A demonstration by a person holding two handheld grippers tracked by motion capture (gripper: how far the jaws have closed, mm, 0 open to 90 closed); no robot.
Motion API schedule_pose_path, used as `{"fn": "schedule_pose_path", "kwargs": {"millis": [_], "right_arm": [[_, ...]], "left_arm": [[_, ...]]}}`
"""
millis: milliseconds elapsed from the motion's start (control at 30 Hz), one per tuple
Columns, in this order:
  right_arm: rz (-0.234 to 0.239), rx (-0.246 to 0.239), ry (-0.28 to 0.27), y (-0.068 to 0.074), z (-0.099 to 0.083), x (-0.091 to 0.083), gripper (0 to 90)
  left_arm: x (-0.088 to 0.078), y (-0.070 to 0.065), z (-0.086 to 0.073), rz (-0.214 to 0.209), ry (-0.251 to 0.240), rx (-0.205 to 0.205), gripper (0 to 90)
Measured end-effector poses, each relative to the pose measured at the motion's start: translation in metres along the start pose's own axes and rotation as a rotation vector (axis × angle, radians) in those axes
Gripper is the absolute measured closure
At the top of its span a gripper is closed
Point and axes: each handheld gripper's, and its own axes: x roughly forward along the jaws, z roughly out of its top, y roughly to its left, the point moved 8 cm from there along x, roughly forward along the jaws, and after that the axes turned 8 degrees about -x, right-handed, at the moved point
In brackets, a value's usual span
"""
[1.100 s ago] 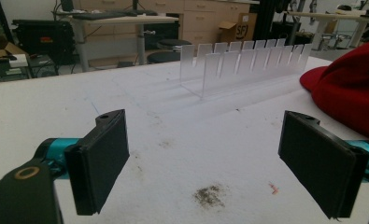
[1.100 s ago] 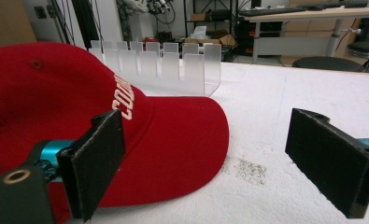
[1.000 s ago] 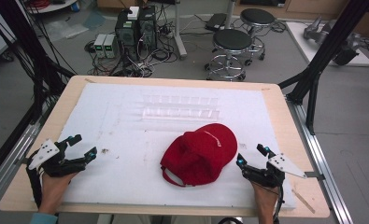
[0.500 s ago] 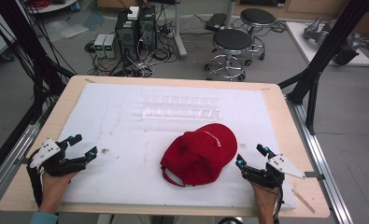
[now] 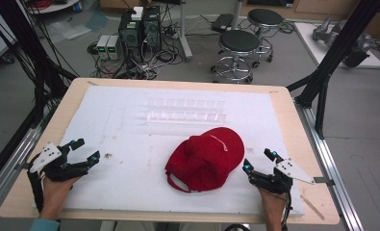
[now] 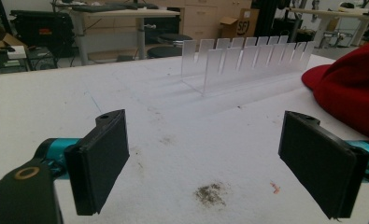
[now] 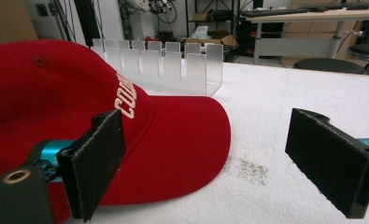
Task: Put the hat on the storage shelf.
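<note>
A red baseball cap (image 5: pixel 206 157) with white lettering lies on the white mat (image 5: pixel 130 173), right of centre. The cap (image 7: pixel 79 121) sits close in front of my right gripper (image 7: pixel 212 161), its brim reaching between the wide-apart jaws. In the high view my right gripper (image 5: pixel 259 161) stands open just right of the cap, not touching it. My left gripper (image 5: pixel 84 149) rests open near the table's left front, well away from the cap. In the left gripper view the open gripper (image 6: pixel 205 165) holds nothing and the cap (image 6: pixel 350 88) shows at the right edge.
A clear acrylic slotted rack (image 5: pixel 185 110) stands on the mat behind the cap. The wooden table edge (image 5: pixel 298 125) frames the mat. Stools (image 5: pixel 238 53), computers and cables sit on the floor beyond. Dirt smudges (image 6: pixel 210 193) mark the mat.
</note>
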Motion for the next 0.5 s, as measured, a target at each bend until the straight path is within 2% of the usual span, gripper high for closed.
{"fn": "schedule_pose_path", "kwargs": {"millis": [300, 367, 433, 500], "right_arm": [[-0.002, -0.006, -0.003, -0.001, 0.000, 0.000, 10.9], [-0.003, -0.006, -0.004, -0.001, 0.000, 0.000, 10.9], [-0.002, -0.004, -0.001, -0.001, 0.000, 0.000, 10.9], [-0.001, -0.001, 0.001, -0.001, 0.000, 0.000, 10.9]], "left_arm": [[0.000, 0.000, 0.000, 0.003, 0.001, 0.001, 16.4], [0.001, -0.001, 0.000, -0.005, 0.024, -0.022, 16.1], [0.001, -0.002, 0.001, -0.007, 0.035, -0.028, 15.9], [0.001, -0.009, 0.010, -0.034, 0.033, -0.032, 15.9]]}}
